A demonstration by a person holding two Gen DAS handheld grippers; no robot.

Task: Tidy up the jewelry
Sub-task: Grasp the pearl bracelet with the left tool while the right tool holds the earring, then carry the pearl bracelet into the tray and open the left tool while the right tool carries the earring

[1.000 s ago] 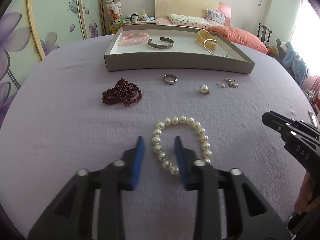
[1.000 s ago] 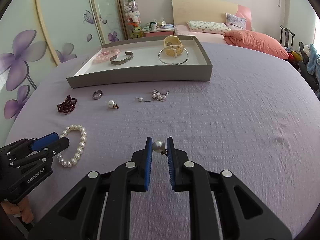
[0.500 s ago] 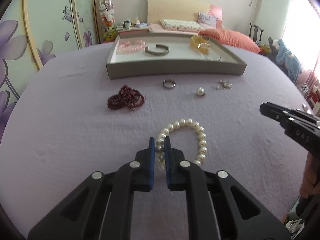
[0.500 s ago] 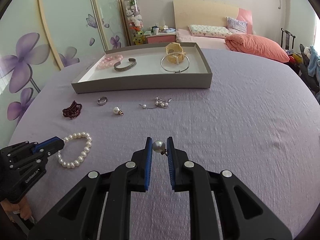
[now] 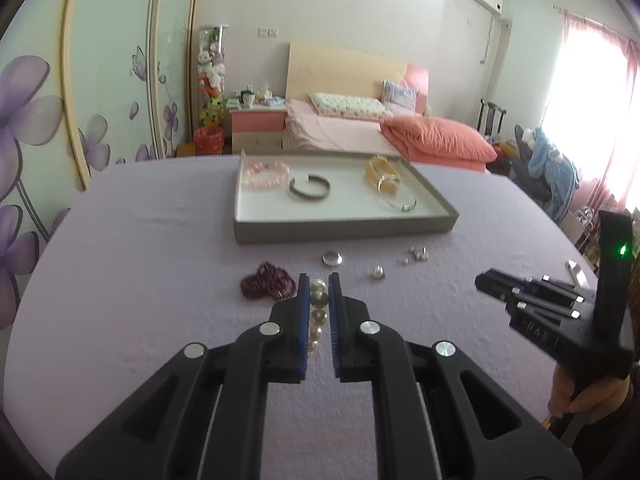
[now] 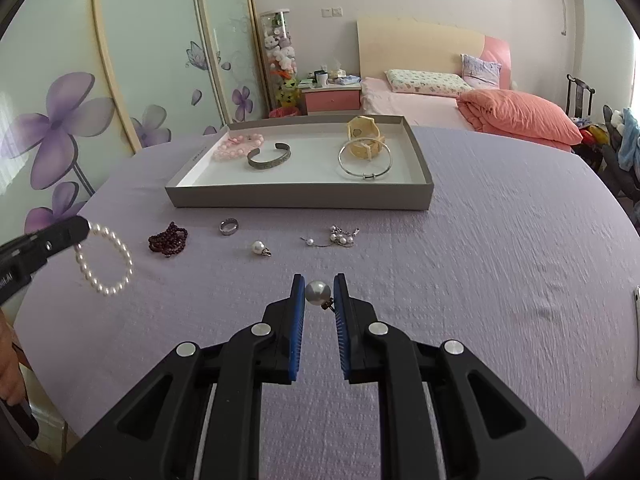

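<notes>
- Step in hand, as I judge it: carrying loose pieces from the lilac-clothed desk [image 6: 500, 240] to the shallow grey cardboard tray with a white floor [image 6: 304, 200].
- The left gripper [image 5: 319, 288] has its jaws narrowed onto the white pearl bead bracelet [image 6: 105, 258]. In the right wrist view the loop hangs free from the tips at about 9 o'clock, clear of the cloth.
- The right gripper [image 6: 318, 294] has its jaws pinched on a single round grey-white pearl pendant with a small metal bail [image 6: 318, 292], which sits at the tips, above the cloth.
- The tray lies at about 12 o'clock in both views, well apart from both grippers. It already holds a pink bead bracelet [image 6: 236, 146], a dark metal open cuff [image 6: 269, 158], a thin silver bangle [image 6: 365, 162] and a yellow openwork band [image 6: 362, 130].
- Still on the cloth just in front of the tray: a dark red bead bracelet in a heap [image 6: 169, 238], a plain silver ring [image 6: 229, 226], a second pearl pendant [image 6: 258, 247] and a fine silver chain with small pearls [image 6: 334, 237].
- The next move likely calls for carrying both pieces forward over the near wall of the tray and lowering them onto bare white floor, such as the gap between the cuff and the bangle, before the jaws part.
- The bracelet looks limp and may swing, so a steady carry would suit. The pendant is round and smooth and could roll once let go.
</notes>
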